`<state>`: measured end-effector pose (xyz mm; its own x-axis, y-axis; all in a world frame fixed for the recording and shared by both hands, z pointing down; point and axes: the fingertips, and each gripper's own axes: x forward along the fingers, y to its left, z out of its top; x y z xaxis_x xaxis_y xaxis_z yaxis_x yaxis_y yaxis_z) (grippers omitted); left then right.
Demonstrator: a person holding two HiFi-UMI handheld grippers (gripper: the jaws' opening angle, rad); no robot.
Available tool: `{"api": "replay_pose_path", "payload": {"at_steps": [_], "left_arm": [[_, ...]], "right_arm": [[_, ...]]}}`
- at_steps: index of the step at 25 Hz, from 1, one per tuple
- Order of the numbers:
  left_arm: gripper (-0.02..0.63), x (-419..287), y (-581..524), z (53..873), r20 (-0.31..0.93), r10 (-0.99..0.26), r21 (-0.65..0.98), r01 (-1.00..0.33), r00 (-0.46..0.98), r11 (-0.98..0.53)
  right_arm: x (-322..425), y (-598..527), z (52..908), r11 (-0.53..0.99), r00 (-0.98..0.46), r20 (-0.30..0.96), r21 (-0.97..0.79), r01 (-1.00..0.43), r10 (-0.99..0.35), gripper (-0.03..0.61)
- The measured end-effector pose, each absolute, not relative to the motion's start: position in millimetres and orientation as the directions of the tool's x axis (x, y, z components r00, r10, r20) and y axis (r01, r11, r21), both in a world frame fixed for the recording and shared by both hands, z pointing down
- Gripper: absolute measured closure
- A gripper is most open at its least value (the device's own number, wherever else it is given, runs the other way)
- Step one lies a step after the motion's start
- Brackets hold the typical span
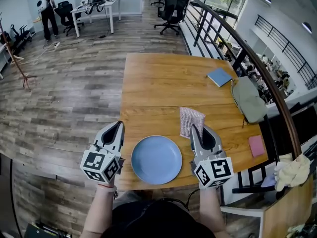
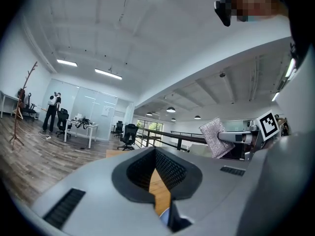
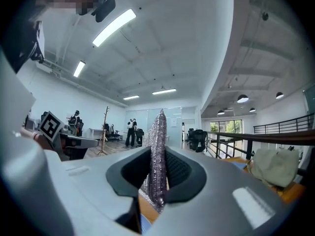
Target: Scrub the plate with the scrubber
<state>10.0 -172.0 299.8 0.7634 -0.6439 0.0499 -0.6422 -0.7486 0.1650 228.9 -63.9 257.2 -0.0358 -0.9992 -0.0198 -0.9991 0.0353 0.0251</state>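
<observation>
A round blue plate (image 1: 156, 159) lies on the wooden table (image 1: 163, 88) near its front edge, between my two grippers. My right gripper (image 1: 197, 129) is just right of the plate, raised and shut on the silvery-pink mesh scrubber (image 1: 191, 120), which stands upright between its jaws (image 3: 159, 132). The left gripper view shows the scrubber (image 2: 214, 135) held in the air. My left gripper (image 1: 118, 127) hangs left of the plate, over the table's left edge, jaws together and holding nothing. A sliver of the plate (image 2: 165, 215) shows below its jaws.
A blue notebook (image 1: 219, 77), a grey-green bag (image 1: 248, 100) and a pink pad (image 1: 256, 146) lie along the table's right side beside a railing (image 1: 257, 63). Wood floor lies to the left. Desks, office chairs and a standing person (image 1: 48, 11) are far behind.
</observation>
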Motion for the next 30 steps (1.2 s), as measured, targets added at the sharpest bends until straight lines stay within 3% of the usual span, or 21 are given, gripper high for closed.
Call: {"api": "replay_pose_path", "payload": {"at_steps": [6,23,30], "left_arm": [[0.618,1,-178,287,0.059,-0.666,0.168,-0.665,0.743,-0.727],[0.617,-3,-177,252,0.066,-0.653,0.117,-0.656,0.754,-0.745],[0.618,-18,-175,250,0.081,-0.637,0.165,-0.641,0.767,-0.75]], "right_arm": [[246,-56,232,-0.029,0.025,-0.085,0.054,-0.998,-0.996,0.506],[246,-50,214,-0.008,0.004,-0.084,0.052,-0.999,-0.996,0.505],[246,-47,211,-0.041,0.039,-0.084,0.025,-0.999,-0.996,0.506]]}}
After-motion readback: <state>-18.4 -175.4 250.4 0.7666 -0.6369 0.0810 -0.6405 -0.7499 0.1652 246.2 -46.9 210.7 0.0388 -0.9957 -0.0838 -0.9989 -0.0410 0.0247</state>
